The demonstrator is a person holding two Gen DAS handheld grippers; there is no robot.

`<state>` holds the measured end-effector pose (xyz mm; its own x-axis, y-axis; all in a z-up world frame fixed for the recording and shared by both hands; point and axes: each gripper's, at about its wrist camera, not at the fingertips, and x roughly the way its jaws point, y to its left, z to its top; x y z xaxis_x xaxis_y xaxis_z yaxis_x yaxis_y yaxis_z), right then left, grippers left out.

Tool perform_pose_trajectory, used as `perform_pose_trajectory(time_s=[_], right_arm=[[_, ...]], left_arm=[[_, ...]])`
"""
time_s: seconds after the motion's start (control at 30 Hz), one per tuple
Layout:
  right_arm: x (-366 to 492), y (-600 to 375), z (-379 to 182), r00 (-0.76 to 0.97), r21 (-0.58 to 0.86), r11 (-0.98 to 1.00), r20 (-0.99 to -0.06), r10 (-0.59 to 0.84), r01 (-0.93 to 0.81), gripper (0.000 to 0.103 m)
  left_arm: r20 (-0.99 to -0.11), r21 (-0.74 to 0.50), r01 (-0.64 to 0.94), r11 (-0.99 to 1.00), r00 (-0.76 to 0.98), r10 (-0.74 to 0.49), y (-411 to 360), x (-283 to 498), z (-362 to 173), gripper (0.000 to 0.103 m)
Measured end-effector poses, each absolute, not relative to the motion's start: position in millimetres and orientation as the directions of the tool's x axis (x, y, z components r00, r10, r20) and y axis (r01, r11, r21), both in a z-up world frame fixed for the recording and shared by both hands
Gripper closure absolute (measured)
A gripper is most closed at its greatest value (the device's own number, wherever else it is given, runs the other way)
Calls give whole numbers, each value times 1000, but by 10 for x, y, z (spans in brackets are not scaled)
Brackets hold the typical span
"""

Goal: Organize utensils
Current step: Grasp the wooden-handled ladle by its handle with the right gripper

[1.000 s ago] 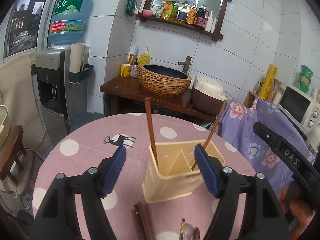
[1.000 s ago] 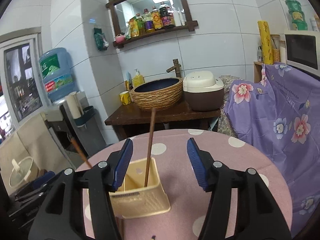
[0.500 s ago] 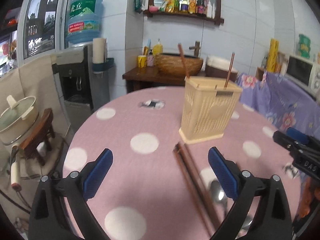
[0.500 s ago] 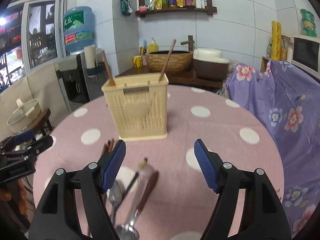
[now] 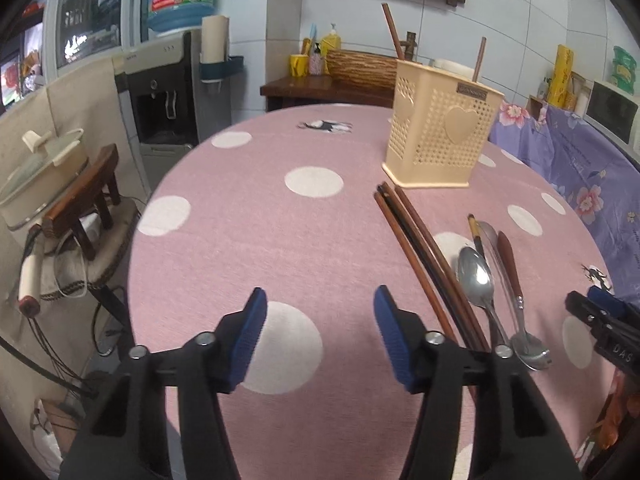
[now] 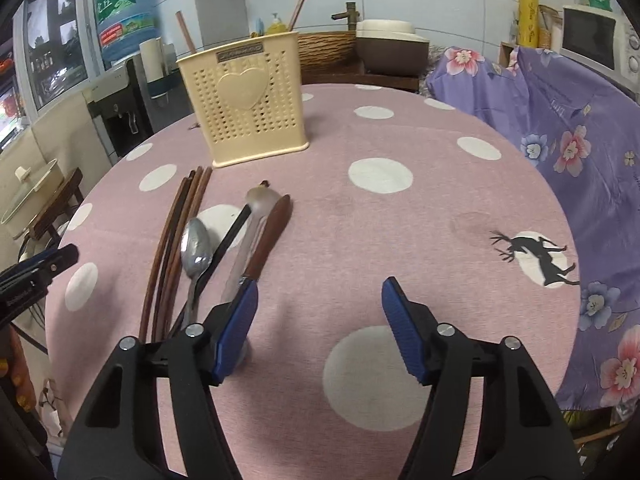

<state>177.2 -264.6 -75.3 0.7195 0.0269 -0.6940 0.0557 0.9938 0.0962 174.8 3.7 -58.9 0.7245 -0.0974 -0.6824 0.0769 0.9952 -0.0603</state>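
A cream perforated utensil holder (image 5: 438, 136) (image 6: 244, 104) stands on the pink dotted table with two brown chopsticks (image 5: 390, 28) upright in it. In front of it lie several brown chopsticks (image 5: 416, 248) (image 6: 176, 232), a metal spoon (image 5: 476, 276) (image 6: 195, 248), a black-handled piece (image 6: 230, 240) and a brown-handled spoon (image 5: 510, 260) (image 6: 270, 236). My left gripper (image 5: 318, 320) hovers left of the chopsticks, jaws closing, nothing between them. My right gripper (image 6: 318, 320) hovers right of the utensils, jaws closing on nothing, its left finger (image 6: 236, 320) over the brown-handled spoon's end.
A water dispenser (image 5: 160, 92) and a stool bearing a lidded pot (image 5: 44, 172) stand left of the table. A purple floral cloth (image 6: 560, 120) covers furniture on the right. Behind are a dark wooden side table (image 5: 304, 88), a woven basin and a microwave (image 6: 592, 40).
Both grippers have dropped and drawn back from the holder toward the near side of the table. The loose utensils have come into full view. The left jaws widened, then narrowed.
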Motion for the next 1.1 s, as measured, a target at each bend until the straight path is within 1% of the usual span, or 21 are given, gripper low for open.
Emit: perform_pose_trajectory(time_s=[0.07, 0.1, 0.2, 0.3, 0.43, 0.5, 0.53, 0.57, 0.67, 0.87, 0.93, 0.97, 1.03, 1.1], right_arm=[[1805, -2576, -782, 704, 105, 994, -709, 47, 39, 45], [1810, -2519, -798, 701, 109, 994, -711, 63, 21, 47], [1815, -2367, -824, 693, 98, 995, -716, 86, -22, 49], [1885, -2273, -834, 679, 96, 994, -726, 106, -52, 54], [2033, -2255, -845, 658, 83, 996, -748, 92, -45, 56], [2099, -2257, -872, 641, 107, 994, -760, 106, -38, 57], [2129, -2248, -886, 636, 105, 994, -765, 101, -32, 63], [2149, -2252, -895, 639, 96, 995, -765, 82, -13, 65], [2200, -2355, -909, 640, 127, 991, -765, 73, 39, 66], [2289, -2271, -978, 620, 111, 994, -781, 74, 22, 68], [2321, -2256, -986, 606, 105, 994, -792, 72, 20, 78], [2327, -2253, -985, 606, 97, 995, -792, 68, 15, 80], [2338, -2322, -991, 601, 111, 994, -796, 79, 18, 88], [2321, -2431, -987, 596, 123, 992, -798, 85, 24, 88]], left_arm=[[-690, -58, 98, 993, 716, -111, -25, 1739, -609, 61], [-690, -56, 108, 993, 714, -116, -57, 1719, -620, 62], [-696, -61, 125, 990, 706, -132, -110, 1704, -633, 69], [-704, -62, 135, 989, 697, -139, -149, 1707, -652, 73], [-707, -67, 146, 987, 691, -150, -177, 1698, -660, 73], [-712, -66, 149, 987, 686, -152, -191, 1703, -670, 73], [-713, -65, 151, 986, 684, -152, -197, 1704, -674, 73], [-714, -65, 152, 986, 683, -153, -199, 1701, -677, 73], [-713, -62, 156, 986, 684, -153, -197, 1699, -663, 73], [-714, -64, 155, 986, 684, -154, -218, 1726, -658, 73], [-716, -60, 160, 985, 681, -155, -244, 1724, -663, 73], [-716, -58, 165, 985, 680, -156, -260, 1724, -664, 73], [-718, -55, 170, 984, 678, -157, -280, 1726, -669, 73], [-721, -50, 175, 983, 675, -157, -295, 1731, -674, 73]])
